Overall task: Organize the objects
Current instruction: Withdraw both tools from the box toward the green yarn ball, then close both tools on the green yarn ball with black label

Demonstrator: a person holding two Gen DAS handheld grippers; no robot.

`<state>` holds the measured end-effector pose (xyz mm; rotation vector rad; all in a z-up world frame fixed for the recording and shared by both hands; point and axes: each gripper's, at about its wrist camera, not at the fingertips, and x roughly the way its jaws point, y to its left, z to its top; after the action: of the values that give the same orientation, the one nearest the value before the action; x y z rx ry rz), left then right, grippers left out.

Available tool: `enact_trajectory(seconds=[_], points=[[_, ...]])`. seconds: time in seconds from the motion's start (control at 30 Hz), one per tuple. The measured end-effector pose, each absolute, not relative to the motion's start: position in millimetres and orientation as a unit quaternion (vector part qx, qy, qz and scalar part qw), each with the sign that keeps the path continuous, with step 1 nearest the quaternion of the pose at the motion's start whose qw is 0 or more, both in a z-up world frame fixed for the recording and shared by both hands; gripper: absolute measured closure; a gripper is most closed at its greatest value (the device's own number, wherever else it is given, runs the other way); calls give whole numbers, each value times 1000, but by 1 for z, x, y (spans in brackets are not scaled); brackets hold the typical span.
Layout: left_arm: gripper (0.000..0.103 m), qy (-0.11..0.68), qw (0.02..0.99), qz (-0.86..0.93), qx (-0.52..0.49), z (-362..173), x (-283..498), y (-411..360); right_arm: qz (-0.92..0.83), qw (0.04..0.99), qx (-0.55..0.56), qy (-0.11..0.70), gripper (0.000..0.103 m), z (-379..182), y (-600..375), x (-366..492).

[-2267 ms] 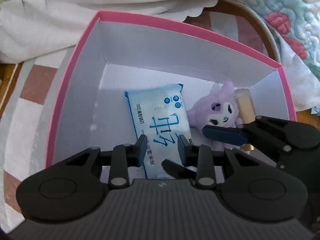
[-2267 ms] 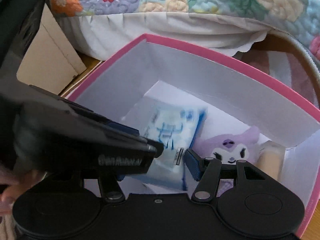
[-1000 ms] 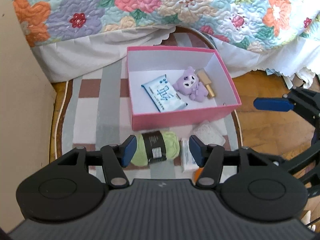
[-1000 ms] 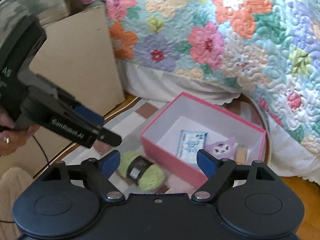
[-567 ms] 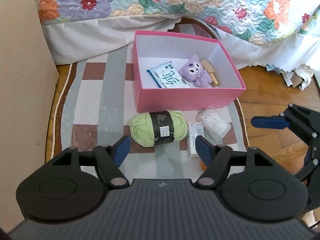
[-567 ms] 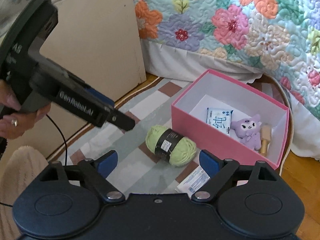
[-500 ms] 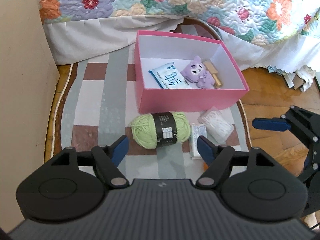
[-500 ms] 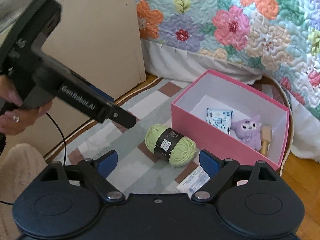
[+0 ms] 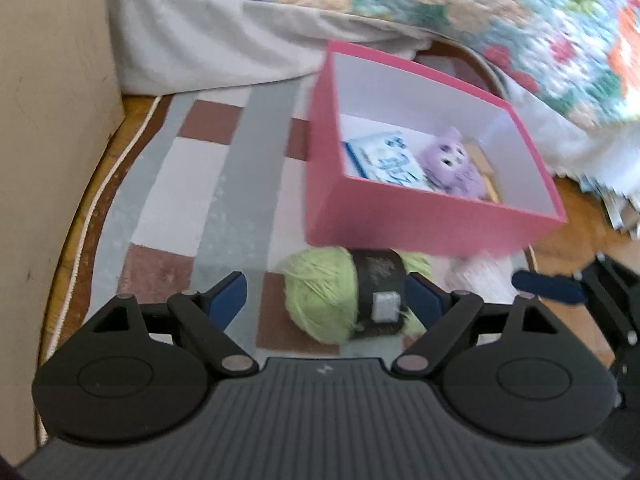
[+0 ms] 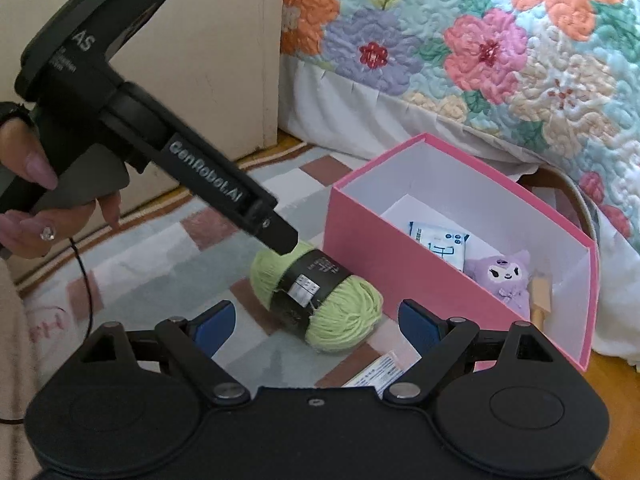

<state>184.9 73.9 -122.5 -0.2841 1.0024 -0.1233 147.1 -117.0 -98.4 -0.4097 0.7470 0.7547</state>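
Note:
A green yarn ball (image 9: 316,284) with a black label lies on the rug in front of the pink box (image 9: 400,224). My left gripper (image 9: 326,300) hangs low over it, jaws opening. The yarn sits between the fingers, with no pad seen pressing on it. In the right wrist view its fingertip (image 10: 280,236) is at the yarn's (image 10: 344,308) far end. My right gripper (image 10: 316,322) stands open just short of the yarn, holding nothing. Inside the box (image 10: 380,240) lie a wipes pack (image 10: 440,240), a purple plush (image 10: 500,276) and a wooden piece (image 10: 540,292).
A small printed packet (image 10: 376,372) and a clear packet (image 9: 480,276) lie on the striped rug (image 9: 180,184) by the box. A beige cabinet (image 9: 52,100) stands at the left. The quilted bed (image 10: 480,40) lies behind. A person's hand (image 10: 28,168) holds the left gripper.
Both grippers have come down from above the box toward the yarn ball. The left jaws have widened and now have the yarn between them. The box contents have not moved.

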Motion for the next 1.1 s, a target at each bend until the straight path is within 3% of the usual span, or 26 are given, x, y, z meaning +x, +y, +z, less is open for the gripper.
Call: enact_trajectory(seconds=[0.3, 0.63, 0.73, 0.77, 0.83, 0.97, 1.1], points=[[19, 463, 861, -75, -196, -155, 190, 95, 357, 840, -200, 357, 12, -133, -109, 159], [20, 464, 857, -110, -196, -177, 202, 95, 337, 840, -173, 388, 12, -163, -101, 173], [27, 460, 851, -127, -218, -184, 202, 97, 329, 839, -208, 381, 12, -173, -91, 174], [37, 458, 849, -134, -228, -186, 202, 96, 327, 840, -212, 379, 12, -176, -91, 175], [46, 455, 839, -151, -256, -189, 202, 96, 324, 840, -207, 382, 12, -180, -90, 179], [50, 450, 843, -156, -250, -187, 199, 92, 327, 843, -169, 392, 12, -180, -95, 185], [50, 461, 832, -161, -262, -185, 192, 92, 331, 844, -106, 408, 20, -175, -107, 189]])
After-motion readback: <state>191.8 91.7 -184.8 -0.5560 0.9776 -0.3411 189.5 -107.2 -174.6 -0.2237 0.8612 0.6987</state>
